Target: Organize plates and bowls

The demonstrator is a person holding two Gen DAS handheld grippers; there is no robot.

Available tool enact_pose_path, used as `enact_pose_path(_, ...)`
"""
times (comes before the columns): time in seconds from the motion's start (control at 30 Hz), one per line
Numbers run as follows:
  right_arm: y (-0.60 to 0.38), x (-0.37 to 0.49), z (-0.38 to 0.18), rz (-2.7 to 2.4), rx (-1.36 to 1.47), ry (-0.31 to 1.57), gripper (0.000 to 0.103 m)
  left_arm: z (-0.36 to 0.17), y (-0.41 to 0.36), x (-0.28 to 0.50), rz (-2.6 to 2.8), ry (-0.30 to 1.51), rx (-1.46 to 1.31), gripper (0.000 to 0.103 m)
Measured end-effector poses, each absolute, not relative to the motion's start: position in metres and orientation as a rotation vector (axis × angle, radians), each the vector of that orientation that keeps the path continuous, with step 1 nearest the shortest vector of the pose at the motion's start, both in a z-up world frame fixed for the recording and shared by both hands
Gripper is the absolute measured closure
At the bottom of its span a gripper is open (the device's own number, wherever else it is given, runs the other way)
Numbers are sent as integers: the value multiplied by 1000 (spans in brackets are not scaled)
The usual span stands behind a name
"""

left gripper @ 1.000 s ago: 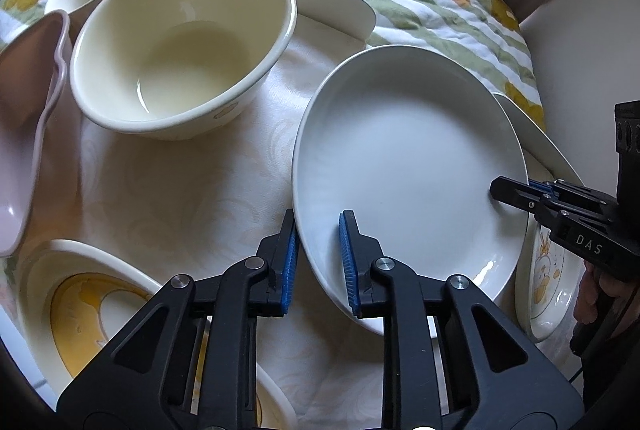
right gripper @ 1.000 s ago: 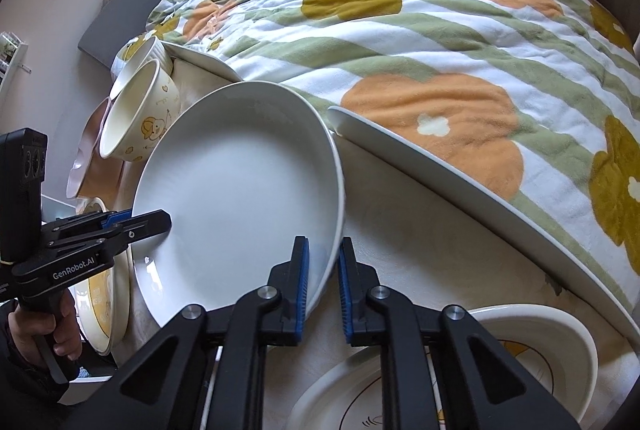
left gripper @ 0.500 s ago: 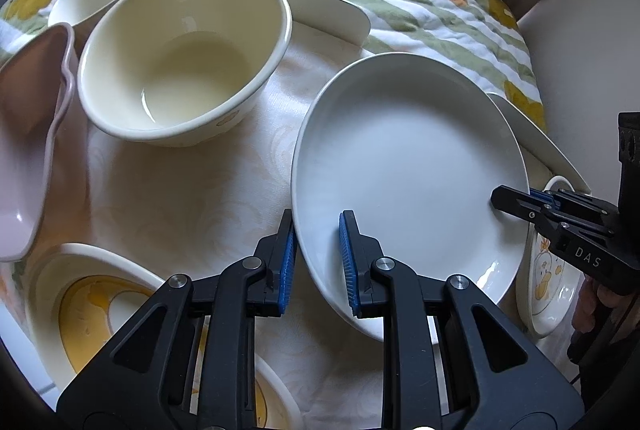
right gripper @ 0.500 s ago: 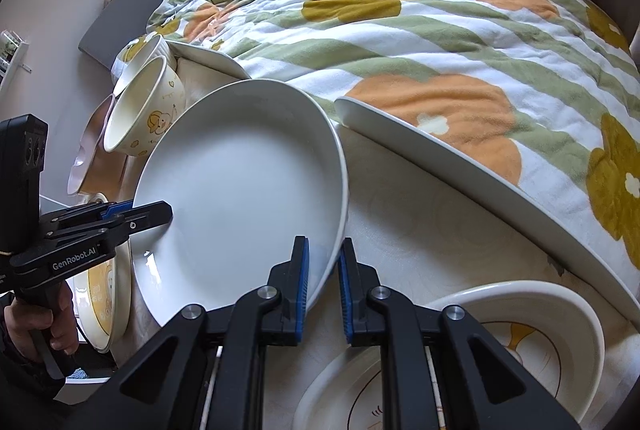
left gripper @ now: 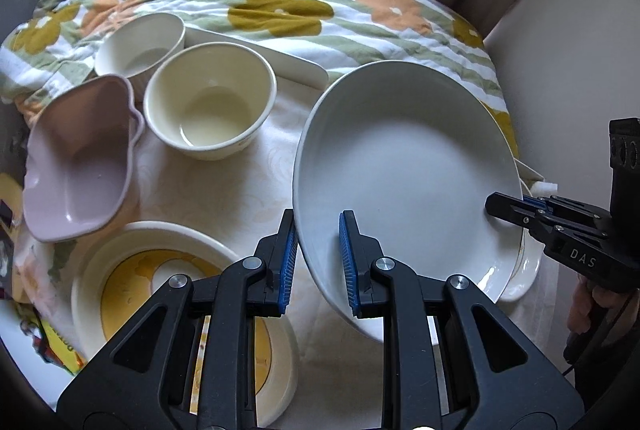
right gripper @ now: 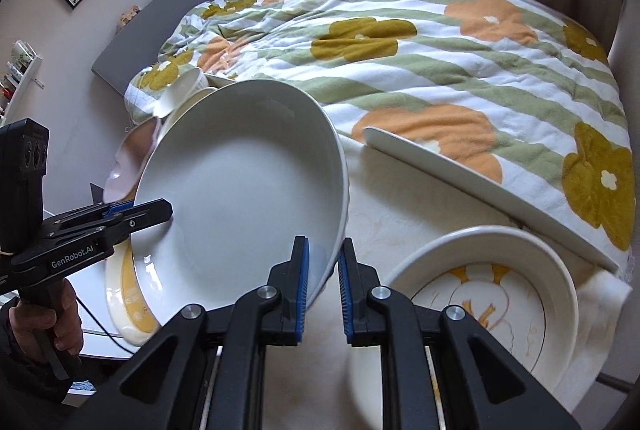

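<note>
The white deep plate (left gripper: 404, 170) hung clear of the tablecloth (left gripper: 224, 186), its rim clamped on opposite sides: the left gripper (left gripper: 318, 256) pinched one edge, the right gripper (right gripper: 322, 284) the other, sharing the wide dish's weight. A yellow-patterned plate (right gripper: 492, 294) sat just right of the right fingers, probably the stacking spot.

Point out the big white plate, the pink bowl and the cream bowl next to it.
big white plate (left gripper: 404, 166), left wrist view, middle of its inner surface.
pink bowl (left gripper: 80, 166), left wrist view, inside of its basin.
cream bowl (left gripper: 210, 110), left wrist view, inner bottom.
</note>
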State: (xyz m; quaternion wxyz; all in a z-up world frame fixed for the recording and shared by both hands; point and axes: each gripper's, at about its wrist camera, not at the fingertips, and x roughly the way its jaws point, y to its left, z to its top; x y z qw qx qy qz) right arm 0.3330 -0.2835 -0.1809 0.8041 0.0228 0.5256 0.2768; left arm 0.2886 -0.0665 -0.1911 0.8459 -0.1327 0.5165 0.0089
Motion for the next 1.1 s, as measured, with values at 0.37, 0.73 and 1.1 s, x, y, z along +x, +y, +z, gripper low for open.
enact_pose_path(0.37,-248,256,-161,571,117,1107,90,-168,-31,224,-18,1093,-227,85)
enact_pose_path(0.73,-179,193,-191,414,246,1149,89,-196,42,193,-162,1162,-154,85)
enact_pose_path(1.1,-146,171,-222,238,289,1182,90,-240,56,205,-278,1216,-44,85)
